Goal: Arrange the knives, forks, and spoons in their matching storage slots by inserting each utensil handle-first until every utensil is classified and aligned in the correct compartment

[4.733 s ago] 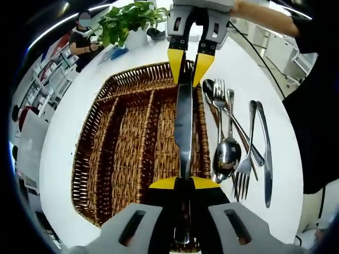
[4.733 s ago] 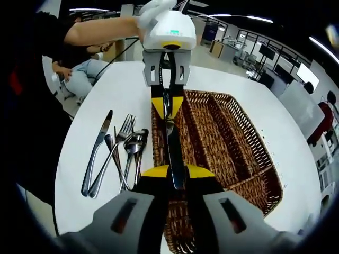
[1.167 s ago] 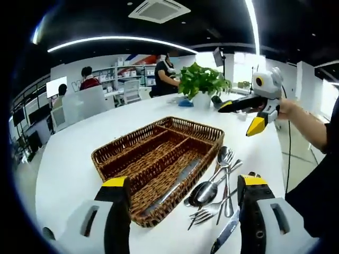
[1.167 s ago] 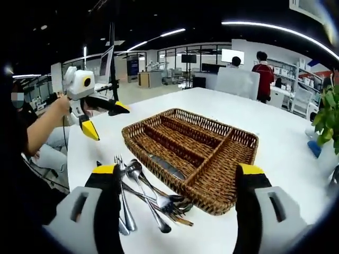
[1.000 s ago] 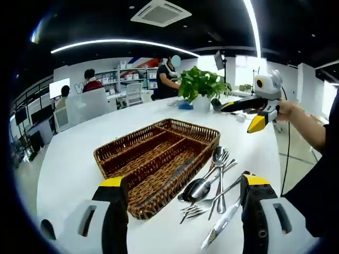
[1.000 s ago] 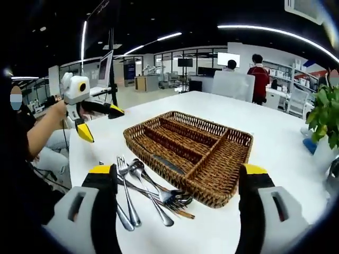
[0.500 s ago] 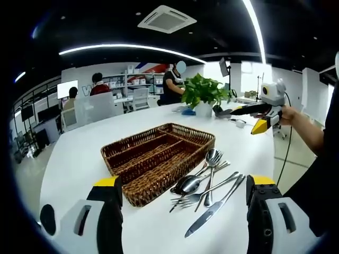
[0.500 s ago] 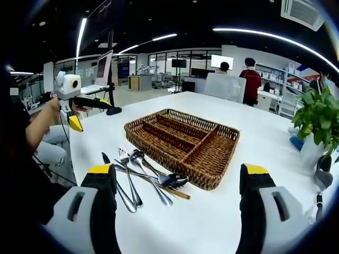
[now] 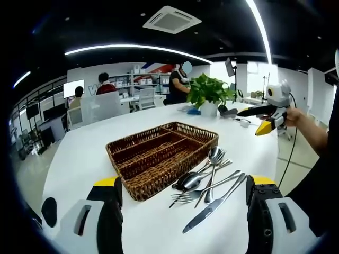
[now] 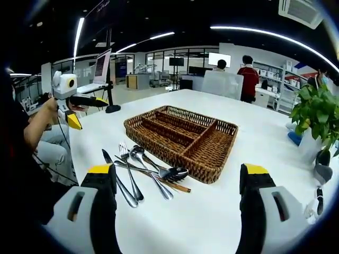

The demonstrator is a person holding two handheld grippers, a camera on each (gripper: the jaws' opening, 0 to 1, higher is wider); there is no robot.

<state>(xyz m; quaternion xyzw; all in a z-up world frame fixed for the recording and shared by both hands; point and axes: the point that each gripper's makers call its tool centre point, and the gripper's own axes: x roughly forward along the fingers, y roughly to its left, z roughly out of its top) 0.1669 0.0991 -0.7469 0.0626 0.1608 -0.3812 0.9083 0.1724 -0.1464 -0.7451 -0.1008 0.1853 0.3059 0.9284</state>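
Mostly outstanding: wicker cutlery tray (image 9: 159,159) on white worktop (image 9: 79,159), compartment contents hidden behind near rim. Loose pile just beside tray: table knife (image 9: 214,203), forks (image 9: 185,198), spoons (image 9: 212,156), all unsorted. Left claw (image 9: 183,211) spread wide, empty; right claw (image 10: 177,198) likewise. Versus 4.7 s ago: no knife pinched between both claws; both raised, drawn back.

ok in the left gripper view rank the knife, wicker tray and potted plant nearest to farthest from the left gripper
1. The knife, lying on the table between the open jaws of the left gripper, toward its right jaw.
2. The wicker tray, just past the loose cutlery, centre-left.
3. The potted plant, at the table's far edge, beyond the tray.
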